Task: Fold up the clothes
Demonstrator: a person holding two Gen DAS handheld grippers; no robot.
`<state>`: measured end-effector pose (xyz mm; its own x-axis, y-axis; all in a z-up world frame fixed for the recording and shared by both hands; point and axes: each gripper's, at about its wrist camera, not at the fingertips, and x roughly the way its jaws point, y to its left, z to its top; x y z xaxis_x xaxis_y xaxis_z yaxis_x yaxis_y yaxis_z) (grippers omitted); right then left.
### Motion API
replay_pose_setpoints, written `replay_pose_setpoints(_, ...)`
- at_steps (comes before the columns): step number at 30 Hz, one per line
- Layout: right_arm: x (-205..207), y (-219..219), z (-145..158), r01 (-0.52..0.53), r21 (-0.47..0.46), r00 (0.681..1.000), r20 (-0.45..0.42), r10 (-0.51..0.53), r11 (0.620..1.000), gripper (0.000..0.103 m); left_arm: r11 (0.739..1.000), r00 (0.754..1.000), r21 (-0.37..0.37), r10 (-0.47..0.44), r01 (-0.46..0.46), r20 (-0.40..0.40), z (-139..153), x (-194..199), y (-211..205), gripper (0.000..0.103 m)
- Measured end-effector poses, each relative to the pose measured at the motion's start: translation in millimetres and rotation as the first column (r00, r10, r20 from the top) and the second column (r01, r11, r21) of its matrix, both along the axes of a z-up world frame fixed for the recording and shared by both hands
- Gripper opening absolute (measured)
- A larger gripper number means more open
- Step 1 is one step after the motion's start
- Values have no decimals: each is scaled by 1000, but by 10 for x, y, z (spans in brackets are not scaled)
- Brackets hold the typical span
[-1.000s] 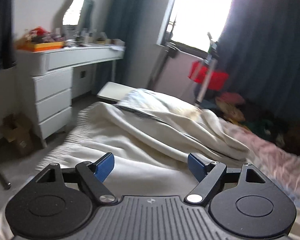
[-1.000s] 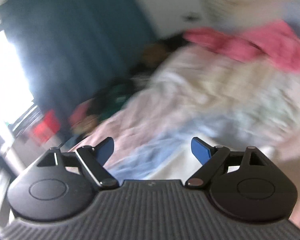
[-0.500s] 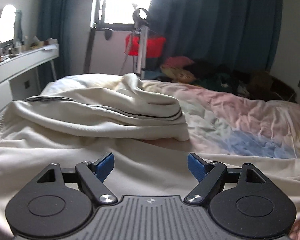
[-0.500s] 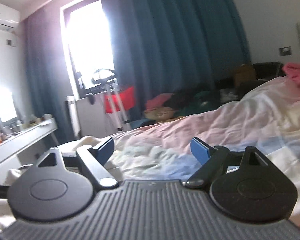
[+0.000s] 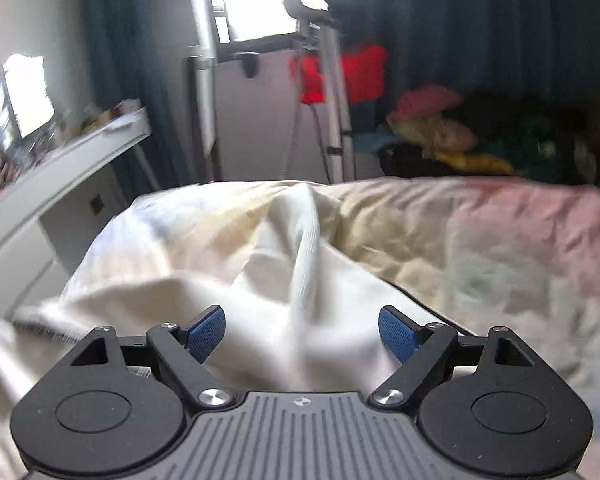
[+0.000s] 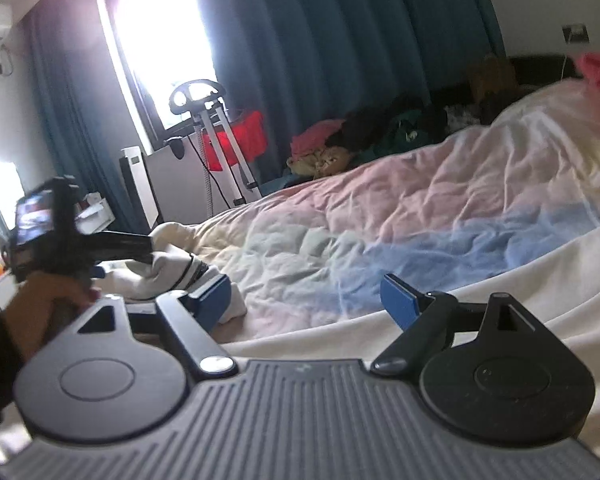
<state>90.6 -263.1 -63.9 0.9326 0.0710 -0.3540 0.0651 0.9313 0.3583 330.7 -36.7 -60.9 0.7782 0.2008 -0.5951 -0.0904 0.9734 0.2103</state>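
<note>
A cream-white garment with thin dark stripes lies bunched on the bed. In the left wrist view my left gripper is open, its blue pads on either side of a raised fold of the garment. In the right wrist view my right gripper is open and empty above the garment's flat cream part. The left gripper's body shows there too, held by a hand over the bunched sleeve.
The bed has a pastel pink, blue and cream quilt. A white dresser stands on the left. A metal stand with red fabric is by the window. Piled clothes lie beyond the bed's far edge.
My left gripper has swung from the dresser side toward the window and dropped close to the garment's raised fold. The right view has swung round and settled on the quilt.
</note>
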Motion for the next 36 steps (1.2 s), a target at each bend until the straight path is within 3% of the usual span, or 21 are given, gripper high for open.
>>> replay_pose_setpoints(3, 214, 29, -137, 1, -35, 1000, -29, -2, 999, 79, 995, 999, 97, -16, 20, -45, -164, 434, -125, 85)
replay_pose_setpoints(6, 442, 17, -264, -16, -38, 998, -68, 14, 999, 79, 999, 994, 33, 11, -7, -111, -280, 815, -83, 83)
replay_pose_setpoints(8, 580, -23, -340, -16, 8, 996, -89, 17, 1000, 79, 999, 982, -43, 24, -33, -189, -383, 1060, -12, 68)
replay_pose_setpoints(10, 682, -62, -419, -9, 45, 994, -108, 14, 999, 79, 994, 968, -104, 15, -43, -251, -471, 1235, 33, 40)
replay_pose_setpoints(11, 718, -74, -467, -2, 54, 993, -119, 9, 999, 79, 994, 968, -99, 28, -54, -251, -489, 1289, 40, 33)
replay_pose_setpoints(12, 742, -82, -508, 4, 59, 992, -130, 4, 998, 79, 994, 969, -91, 28, -52, -247, -490, 1323, 35, 16)
replay_pose_setpoints(13, 760, -90, -541, 8, 64, 990, -141, 2, 998, 79, 996, 969, -78, 21, -42, -245, -480, 1346, 16, 11)
replay_pose_setpoints(18, 791, -89, -603, 20, 75, 988, -154, -8, 997, 79, 992, 984, -94, -101, 88, -150, -144, 1062, -195, 6)
replay_pose_setpoints(21, 729, -69, -548, 26, 62, 992, -125, -18, 998, 79, 971, 973, -104, -222, 216, -59, 196, 743, -382, 6)
replay_pose_setpoints(23, 658, -64, -494, 39, 59, 994, -103, -33, 998, 79, 918, 931, -156, -364, 365, 36, 460, 493, -521, 6)
replay_pose_setpoints(24, 613, -64, -459, 53, 49, 995, -88, -48, 997, 79, 869, 888, -182, -450, 460, 94, 605, 320, -569, 6)
replay_pose_setpoints(25, 564, -63, -423, 70, 35, 995, -70, -67, 997, 79, 803, 827, -202, -537, 561, 167, 729, 117, -593, 6)
replay_pose_setpoints(26, 515, -62, -387, 87, 21, 995, -51, -86, 996, 79, 716, 744, -208, -621, 667, 247, 843, -101, -606, 6)
replay_pose_setpoints(27, 466, -61, -352, 105, 7, 994, -32, -104, 994, 79, 656, 689, -216, -663, 723, 294, 906, -250, -617, 6)
replay_pose_setpoints(29, 368, -78, -274, 151, -16, 989, 9, -151, 988, 79, 567, 627, -269, -699, 779, 343, 996, -415, -634, 6)
replay_pose_setpoints(31, 297, -113, -206, 189, -31, 981, 51, -188, 981, 79, 528, 595, -274, -709, 804, 378, 1023, -441, -687, 6)
replay_pose_setpoints(33, 259, -148, -166, 218, -41, 974, 80, -214, 975, 79, 536, 598, -265, -702, 801, 387, 991, -347, -770, 6)
replay_pose_setpoints(36, 314, -170, -215, 203, -40, 977, 68, -200, 978, 79, 582, 650, -289, -684, 760, 330, 744, -23, -1016, 4)
